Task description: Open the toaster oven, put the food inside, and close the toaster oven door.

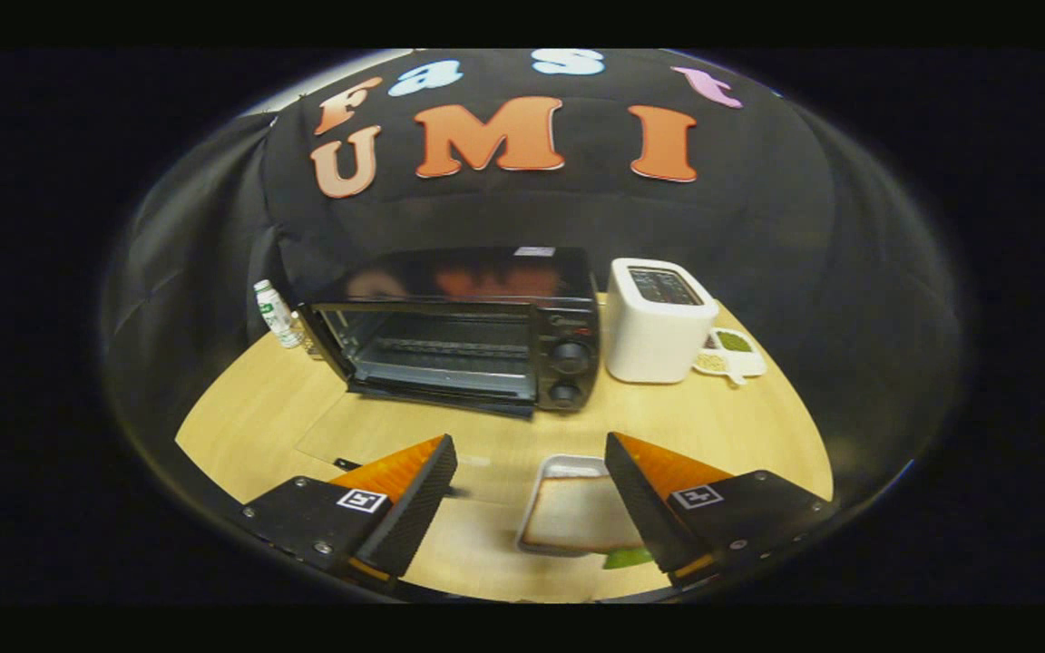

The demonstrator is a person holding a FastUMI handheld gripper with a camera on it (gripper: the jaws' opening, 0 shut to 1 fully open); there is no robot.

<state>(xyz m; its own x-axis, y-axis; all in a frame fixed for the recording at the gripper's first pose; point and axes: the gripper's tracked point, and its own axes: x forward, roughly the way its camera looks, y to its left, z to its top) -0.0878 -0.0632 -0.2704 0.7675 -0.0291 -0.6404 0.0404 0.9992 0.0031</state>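
White tray (568, 508) of toast between the gripper's (530, 467) wide-spread fingers

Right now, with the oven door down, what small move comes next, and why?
Probably lower the open hand-held gripper onto the tray of toast lying between its fingers, nearer the right one. The toaster oven beyond already stands open, and the food is still outside.

Between the spread jaws of the gripper (530, 472) and the toaster oven (468, 331) beyond them lies a bare stretch of table (668, 413), free to pass. The oven's door hangs open (its cavity unobstructed). A white toaster (657, 319) stands just beside the oven's knob side, a bottle (276, 313) at its other side. A tray of toast (570, 510) lies between the jaws, touching neither.
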